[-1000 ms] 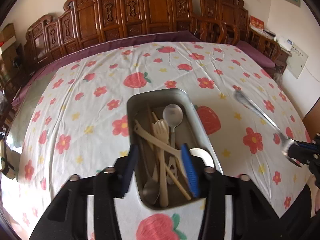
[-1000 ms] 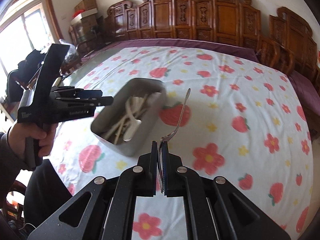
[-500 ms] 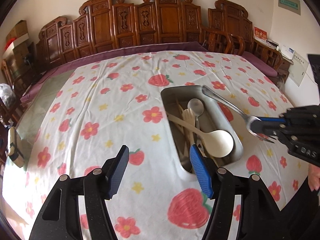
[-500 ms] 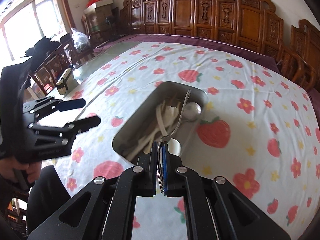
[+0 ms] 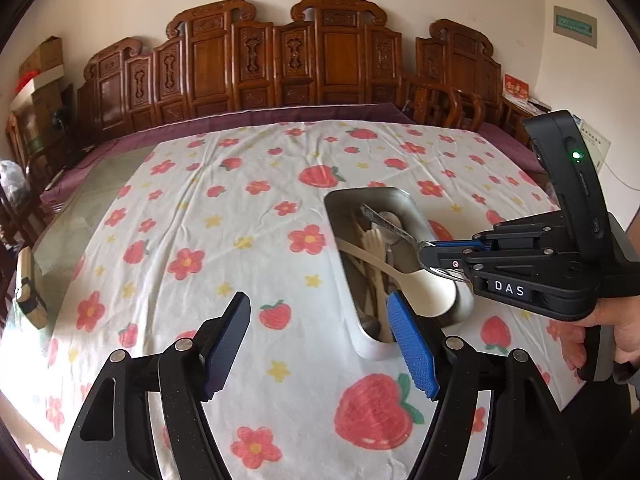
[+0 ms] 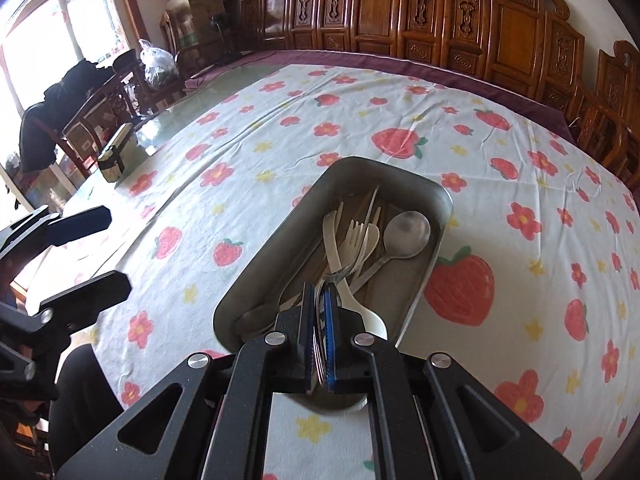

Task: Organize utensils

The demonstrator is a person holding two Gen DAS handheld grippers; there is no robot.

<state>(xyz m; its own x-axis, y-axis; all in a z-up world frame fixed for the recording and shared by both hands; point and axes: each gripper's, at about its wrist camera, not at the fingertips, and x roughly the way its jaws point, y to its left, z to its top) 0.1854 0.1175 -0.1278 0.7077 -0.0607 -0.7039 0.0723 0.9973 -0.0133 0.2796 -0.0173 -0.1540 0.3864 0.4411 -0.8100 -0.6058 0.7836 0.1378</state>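
One metal tray (image 6: 440,200) is what we have on the strawberry-print tablecloth (image 5: 240,208), a rectangular steel tin with rounded corners. It lies directly ahead of and beneath our right gripper (image 6: 319,344), and ahead and to the right of our left gripper (image 5: 320,344).

Contents of the tray, as far as we can sort them:
- a steel spoon (image 6: 404,234), bowl up near the far right wall;
- a cream plastic fork (image 6: 354,240), tines pointing to the far end;
- a cream plastic knife (image 6: 331,236) just left of that fork;
- a cream ladle-type spoon (image 5: 430,292), its broad bowl at the near right corner and its handle running diagonally across the pile;
- wooden chopsticks (image 6: 366,204) along the floor, partly hidden; we cannot count them;
- a second steel spoon bowl (image 5: 369,326) at the near end, mostly covered.

Our right gripper has its pads pressed together on the tine end of a steel fork (image 5: 388,224). The handle slants forward and down over the heap inside the tray; we cannot tell whether its tip touches anything.

Our left gripper stands spread wide and holds nothing, its right pad (image 5: 412,350) overlapping the tray's near end in the left wrist view.
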